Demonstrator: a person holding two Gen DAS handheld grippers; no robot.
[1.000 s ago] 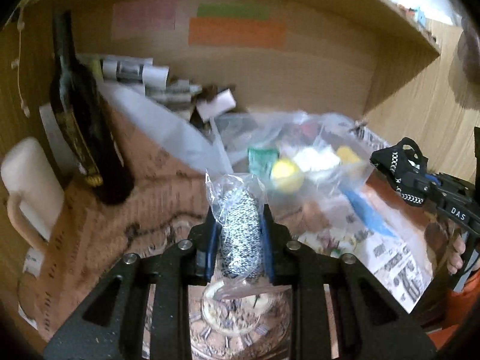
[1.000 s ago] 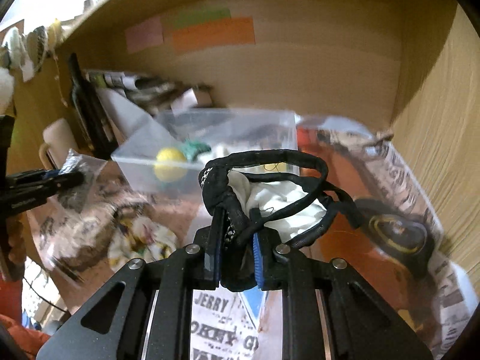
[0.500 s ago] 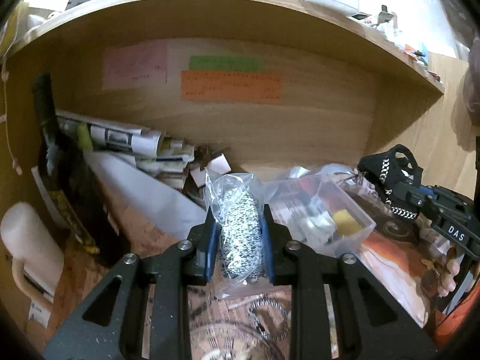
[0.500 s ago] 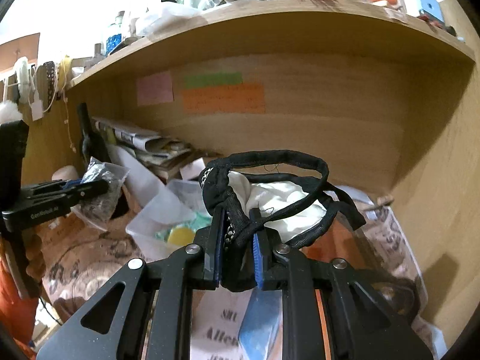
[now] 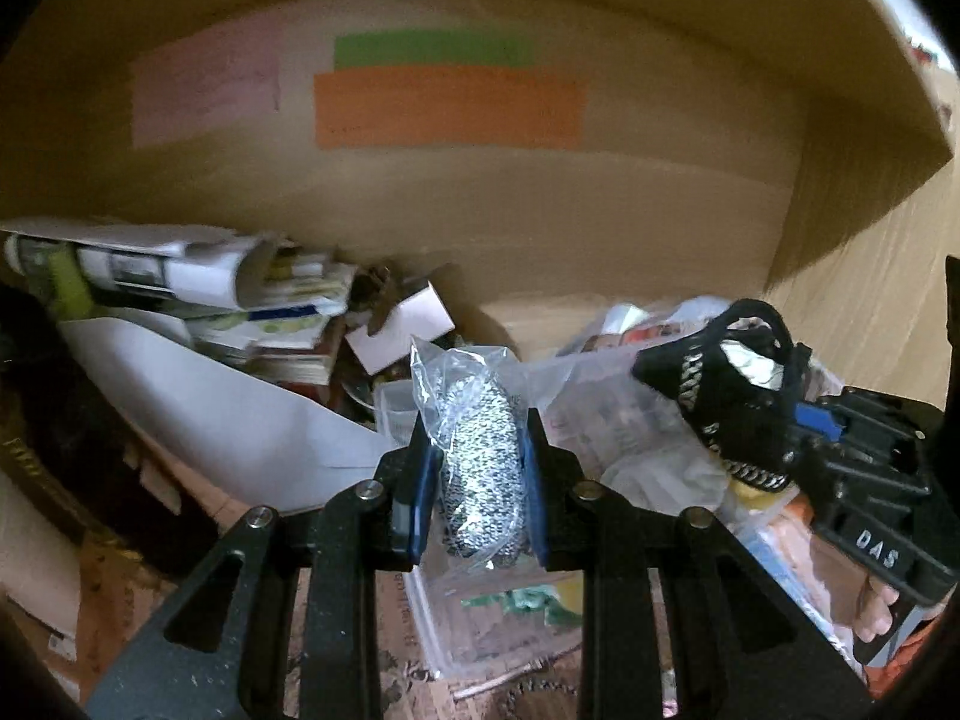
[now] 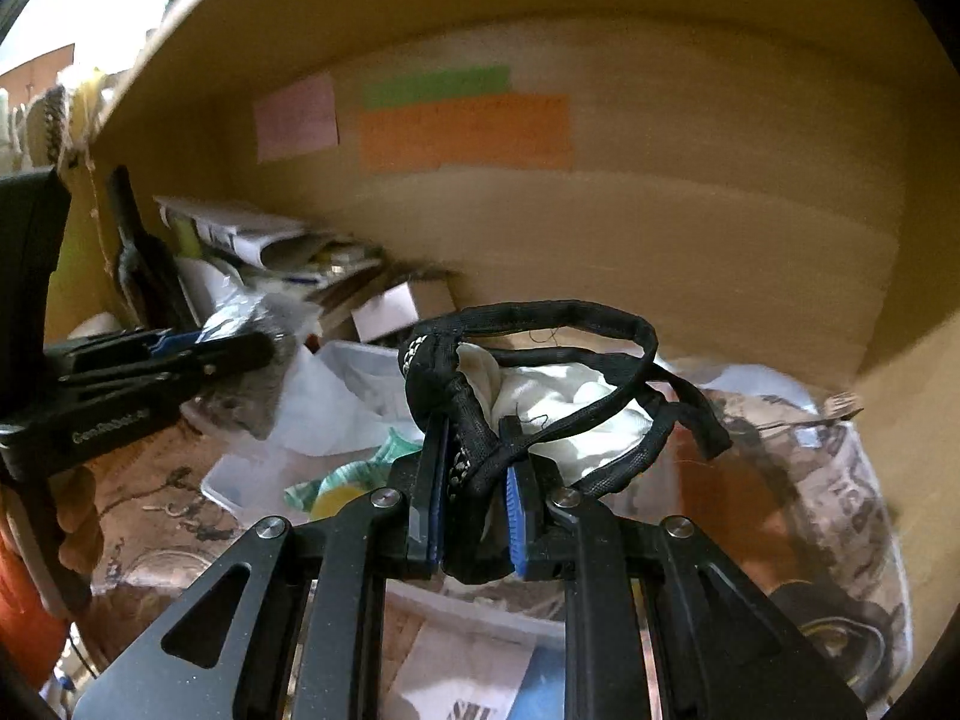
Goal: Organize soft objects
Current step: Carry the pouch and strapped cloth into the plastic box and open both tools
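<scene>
A person's 2 handheld grippers hang over a cluttered wooden desk alcove, each carrying a soft item above a clear plastic container. The left gripper has its blue pads pressed against the sides of a clear plastic bag stuffed with black-and-white speckled mesh, jaws narrowed onto it and the bag's crinkled top standing upright above the fingers. Just right of the container's near edge, the right gripper is clamped nearly closed on a bundle of black braided strap wrapped around white cloth; loops of the strap arc out past the fingertips. Inside the container lie a yellow ball-like object and a green-and-white striped piece. Behind the container, a small white box and a heap of folded newspapers rest against the alcove's back wall, where pink, green and orange paper notes are stuck. Left of the container, a dark bottle stands near the alcove's side wall. Printed newspaper covers the desk right of the container. Fingers curl round the right gripper's handle in the left wrist view.
</scene>
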